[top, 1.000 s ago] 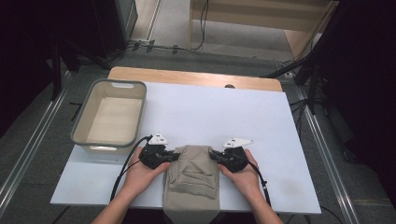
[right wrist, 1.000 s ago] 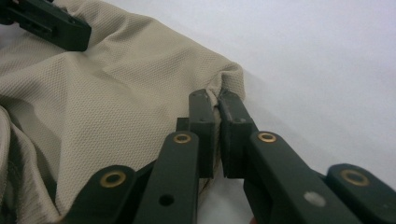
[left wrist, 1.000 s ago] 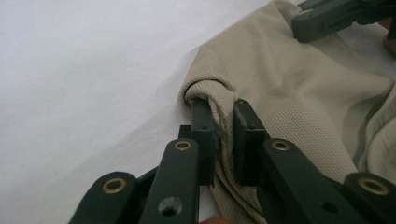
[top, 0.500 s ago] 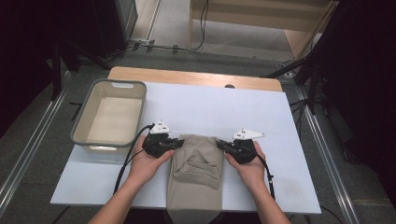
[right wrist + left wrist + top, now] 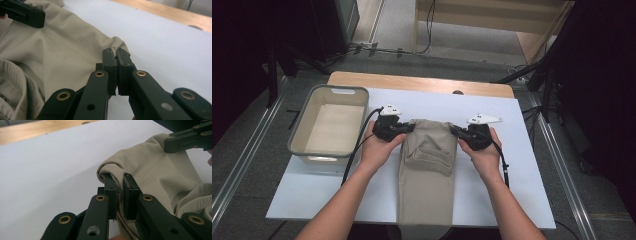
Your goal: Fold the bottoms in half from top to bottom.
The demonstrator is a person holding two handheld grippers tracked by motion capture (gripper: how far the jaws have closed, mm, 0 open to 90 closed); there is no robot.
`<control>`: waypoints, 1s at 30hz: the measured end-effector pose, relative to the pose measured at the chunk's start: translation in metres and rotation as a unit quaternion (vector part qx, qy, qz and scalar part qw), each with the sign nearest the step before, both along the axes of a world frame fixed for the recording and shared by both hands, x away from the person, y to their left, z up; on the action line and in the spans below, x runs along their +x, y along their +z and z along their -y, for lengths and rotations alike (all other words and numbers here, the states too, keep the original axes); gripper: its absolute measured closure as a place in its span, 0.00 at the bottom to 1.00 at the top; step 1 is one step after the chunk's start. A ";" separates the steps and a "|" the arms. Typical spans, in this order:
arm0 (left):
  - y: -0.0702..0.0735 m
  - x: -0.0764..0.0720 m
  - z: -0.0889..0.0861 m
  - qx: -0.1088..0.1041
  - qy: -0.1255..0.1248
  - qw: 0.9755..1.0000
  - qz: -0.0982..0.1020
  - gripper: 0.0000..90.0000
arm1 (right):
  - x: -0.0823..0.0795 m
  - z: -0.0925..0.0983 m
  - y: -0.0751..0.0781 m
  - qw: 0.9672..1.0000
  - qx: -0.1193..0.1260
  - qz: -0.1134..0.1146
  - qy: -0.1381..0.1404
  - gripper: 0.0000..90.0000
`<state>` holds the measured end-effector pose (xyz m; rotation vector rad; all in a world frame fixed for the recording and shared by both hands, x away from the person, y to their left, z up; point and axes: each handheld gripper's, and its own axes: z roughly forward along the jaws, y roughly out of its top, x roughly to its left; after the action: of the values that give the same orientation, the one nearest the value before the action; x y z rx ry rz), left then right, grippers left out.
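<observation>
Both hands have carried the garment away from the desk's near edge and upward since the earlier pictures, so its top hem now sits nearer the middle of the desk. The beige garment (image 5: 428, 165), apparently trousers or shorts folded lengthwise, lies down the centre of the white desk (image 5: 522, 165), with its lower end hanging over the near edge. The left gripper (image 5: 408, 128) has its jaws clamped tight on the hem's left corner, and the right gripper (image 5: 456, 131) pinches the right corner likewise; each gripper view shows fabric squeezed between nearly closed jaws.

I judge the step in hand to be lifting the top end to fold or reposition it. Next, both hands would need to move evenly, keeping the hem taut and level, then lay it down flat.

Counted: one garment, one grey bin (image 5: 331, 125) near the desk's left edge, two grippers.
</observation>
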<state>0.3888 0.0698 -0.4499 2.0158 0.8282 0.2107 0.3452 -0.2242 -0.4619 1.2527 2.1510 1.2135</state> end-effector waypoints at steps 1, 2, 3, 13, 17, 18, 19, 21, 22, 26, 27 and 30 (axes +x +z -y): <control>0.001 0.004 0.001 -0.002 0.002 1.000 0.001 0.94 | 0.000 0.000 0.000 1.000 0.000 0.000 0.000 0.96; 0.003 0.009 0.002 -0.003 0.003 1.000 0.001 0.94 | 0.004 0.001 0.002 1.000 -0.002 0.002 -0.001 0.96; 0.005 0.017 0.004 -0.006 0.008 1.000 0.001 0.94 | 0.012 0.002 0.006 1.000 0.001 0.003 -0.004 0.96; 0.011 0.048 0.011 -0.005 0.020 1.000 -0.003 0.94 | 0.050 0.007 0.009 1.000 -0.001 -0.007 -0.025 0.96; 0.016 0.057 0.015 -0.003 0.027 1.000 0.003 0.94 | 0.058 0.009 0.011 0.999 -0.001 -0.001 -0.035 0.96; 0.018 0.058 0.016 -0.003 0.033 0.999 0.009 0.94 | 0.060 0.009 0.011 0.999 -0.002 -0.001 -0.038 0.96; 0.018 0.062 0.018 -0.004 0.041 0.999 0.012 0.94 | 0.063 0.009 0.011 0.999 0.000 -0.003 -0.040 0.96; 0.016 0.065 0.018 -0.004 0.047 0.999 0.011 0.86 | 0.065 0.009 0.010 0.999 0.007 -0.008 -0.041 0.95; 0.014 0.066 0.019 -0.004 0.055 0.998 0.015 0.86 | 0.068 0.010 0.009 0.999 0.013 -0.012 -0.044 0.94; 0.008 0.068 0.015 -0.012 0.057 0.998 -0.015 0.37 | 0.075 0.015 0.004 0.995 0.023 -0.041 -0.087 0.44; 0.008 0.068 0.015 -0.012 0.057 0.998 -0.015 0.36 | 0.075 0.015 0.004 0.995 0.023 -0.041 -0.087 0.44; 0.009 0.057 0.013 -0.029 0.028 0.999 -0.016 0.36 | 0.066 0.016 0.002 0.997 0.044 -0.042 -0.053 0.44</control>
<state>0.4463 0.0568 -0.4407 1.9478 0.9023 0.1836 0.4108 -0.2404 -0.4604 1.4610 2.0788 1.2435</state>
